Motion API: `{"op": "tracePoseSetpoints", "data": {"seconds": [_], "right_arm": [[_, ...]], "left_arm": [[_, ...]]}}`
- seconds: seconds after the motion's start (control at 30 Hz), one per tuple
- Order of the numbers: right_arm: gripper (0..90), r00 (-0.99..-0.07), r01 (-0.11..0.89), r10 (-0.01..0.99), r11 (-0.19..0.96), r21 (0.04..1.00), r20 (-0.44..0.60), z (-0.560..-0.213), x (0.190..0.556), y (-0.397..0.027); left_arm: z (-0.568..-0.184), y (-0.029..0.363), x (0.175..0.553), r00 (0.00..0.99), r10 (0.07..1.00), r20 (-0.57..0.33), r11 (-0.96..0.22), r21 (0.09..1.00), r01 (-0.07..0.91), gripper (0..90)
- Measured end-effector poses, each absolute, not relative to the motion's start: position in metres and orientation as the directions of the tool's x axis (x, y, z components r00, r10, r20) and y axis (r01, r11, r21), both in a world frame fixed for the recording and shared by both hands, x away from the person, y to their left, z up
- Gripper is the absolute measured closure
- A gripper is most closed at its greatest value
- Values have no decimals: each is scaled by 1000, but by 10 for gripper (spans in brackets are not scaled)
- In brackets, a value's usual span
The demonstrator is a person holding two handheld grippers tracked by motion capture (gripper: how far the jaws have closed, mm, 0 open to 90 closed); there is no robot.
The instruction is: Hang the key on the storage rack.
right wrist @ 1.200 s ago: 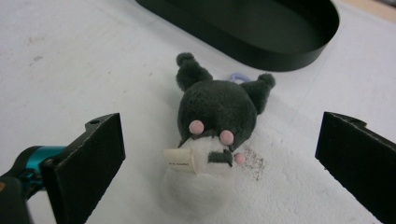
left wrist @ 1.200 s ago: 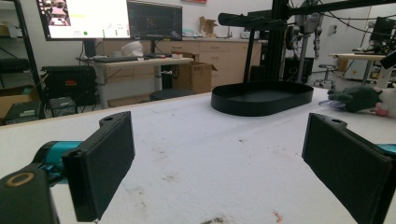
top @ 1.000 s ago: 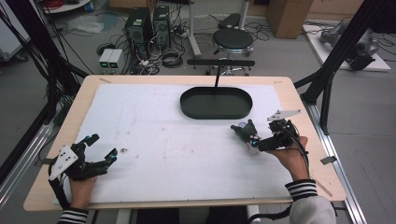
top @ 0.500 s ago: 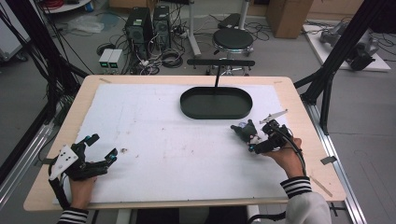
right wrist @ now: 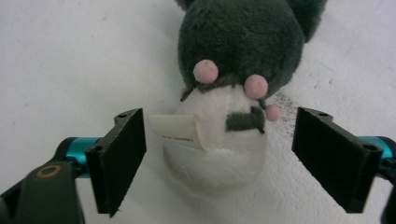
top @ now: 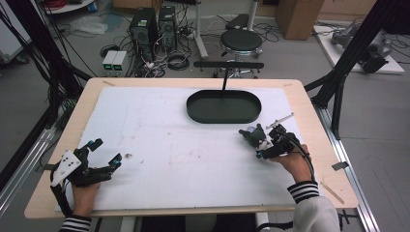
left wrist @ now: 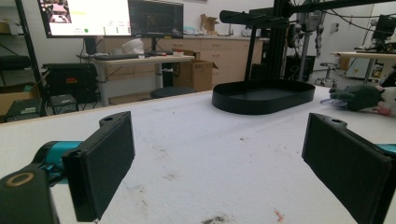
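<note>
The plush toy (right wrist: 224, 93) lies on the white tabletop (top: 169, 145), just in front of the black oval tray (top: 223, 107), and the right tool (top: 261, 144) has just been closing, with the toy between its jaws but not yet pressed. I judge this to be the grasping step; the next move calls for closing fully on the soft body before lifting it. The left tool (top: 104, 154) rests open, well apart.
</note>
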State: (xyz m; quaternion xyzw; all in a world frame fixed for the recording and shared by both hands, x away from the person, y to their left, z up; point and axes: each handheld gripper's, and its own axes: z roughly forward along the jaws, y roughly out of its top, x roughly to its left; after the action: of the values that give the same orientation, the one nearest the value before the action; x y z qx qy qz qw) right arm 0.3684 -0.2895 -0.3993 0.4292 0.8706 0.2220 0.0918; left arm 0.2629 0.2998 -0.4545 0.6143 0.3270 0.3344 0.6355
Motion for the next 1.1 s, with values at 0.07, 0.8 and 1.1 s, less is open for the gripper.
{"op": "tracePoseSetpoints", "data": {"seconds": [0.07, 0.8, 1.1], "right_arm": [[264, -613, 712, 789, 529, 462, 40, -401, 370, -288], [553, -637, 681, 769, 525, 510, 58, -396, 371, -294], [554, -623, 645, 779, 462, 608, 69, -381, 370, -303]], "left_arm": [[-454, 300, 263, 563, 827, -6, 22, 1000, -22, 98], [-454, 300, 263, 561, 828, -9, 25, 999, -22, 99], [-454, 300, 263, 559, 829, -10, 28, 999, -22, 98]]}}
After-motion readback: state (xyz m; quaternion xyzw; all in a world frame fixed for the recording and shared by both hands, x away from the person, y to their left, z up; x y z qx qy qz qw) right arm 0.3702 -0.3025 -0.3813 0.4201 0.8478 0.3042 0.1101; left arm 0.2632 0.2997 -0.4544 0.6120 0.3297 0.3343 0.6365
